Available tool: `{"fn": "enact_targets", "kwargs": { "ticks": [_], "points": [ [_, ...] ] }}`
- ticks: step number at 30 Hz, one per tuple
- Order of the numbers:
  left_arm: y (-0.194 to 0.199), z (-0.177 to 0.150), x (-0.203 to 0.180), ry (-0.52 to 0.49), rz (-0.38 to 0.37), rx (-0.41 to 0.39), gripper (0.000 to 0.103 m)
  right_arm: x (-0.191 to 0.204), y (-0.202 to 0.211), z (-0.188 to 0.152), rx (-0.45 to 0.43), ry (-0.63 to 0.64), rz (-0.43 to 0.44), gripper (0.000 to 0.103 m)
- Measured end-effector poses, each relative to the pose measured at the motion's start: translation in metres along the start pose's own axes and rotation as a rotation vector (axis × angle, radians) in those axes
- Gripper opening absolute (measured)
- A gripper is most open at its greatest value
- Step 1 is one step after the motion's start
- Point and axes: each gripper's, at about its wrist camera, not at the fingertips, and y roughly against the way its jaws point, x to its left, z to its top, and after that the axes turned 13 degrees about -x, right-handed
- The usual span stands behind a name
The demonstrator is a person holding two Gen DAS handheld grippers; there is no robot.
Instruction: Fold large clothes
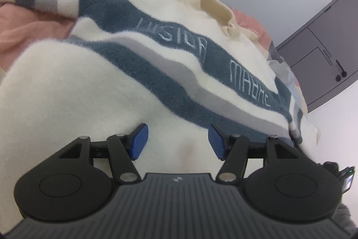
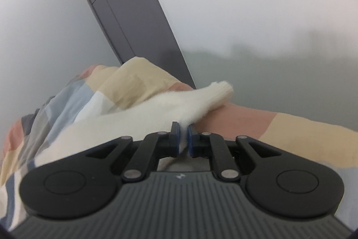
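Note:
A large fluffy cream sweater (image 1: 73,86) with dark blue and grey stripes and pale lettering lies spread over a bed. My left gripper (image 1: 177,141) is open, its blue pads (image 1: 139,141) spread wide just above the cream fabric, holding nothing. My right gripper (image 2: 183,139) is shut on a cream part of the sweater (image 2: 143,113); the fabric runs from the jaws to the left, and a cuff-like end sticks out past them over the bedding.
The bed has a patchwork cover (image 2: 125,82) in beige, pink, light blue and grey, which also shows in the left wrist view (image 1: 33,26). A dark grey door (image 2: 125,15) with a handle stands behind the bed, also in the left wrist view (image 1: 322,41). White walls surround.

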Motion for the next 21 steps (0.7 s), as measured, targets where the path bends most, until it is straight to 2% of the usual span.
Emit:
{"fn": "enact_targets", "kwargs": {
  "ticks": [2, 4, 6, 7, 12, 17, 21],
  "points": [
    [0.001, 0.0, -0.002, -0.016, 0.003, -0.006, 0.065, 0.006, 0.009, 0.007, 0.007, 0.048, 0.015, 0.015],
    [0.003, 0.0, -0.004, -0.032, 0.006, -0.014, 0.065, 0.014, 0.022, 0.011, 0.003, 0.118, 0.033, 0.025],
    [0.006, 0.001, -0.006, -0.053, 0.007, -0.027, 0.065, 0.025, 0.036, 0.017, -0.021, 0.161, 0.074, 0.052],
    [0.008, 0.001, -0.007, -0.063, 0.007, -0.034, 0.065, 0.028, 0.049, 0.02, -0.037, 0.17, 0.11, 0.059],
    [0.014, 0.016, -0.016, -0.161, 0.036, -0.075, 0.065, 0.065, 0.089, 0.029, -0.067, 0.242, 0.273, 0.059],
    [0.001, 0.06, -0.026, -0.242, 0.017, -0.085, 0.065, 0.148, 0.119, 0.021, -0.081, 0.413, 0.532, 0.059],
    [-0.026, 0.105, -0.027, -0.317, 0.009, -0.114, 0.065, 0.232, 0.132, -0.009, 0.003, 0.545, 0.738, 0.057]
  ]
}}
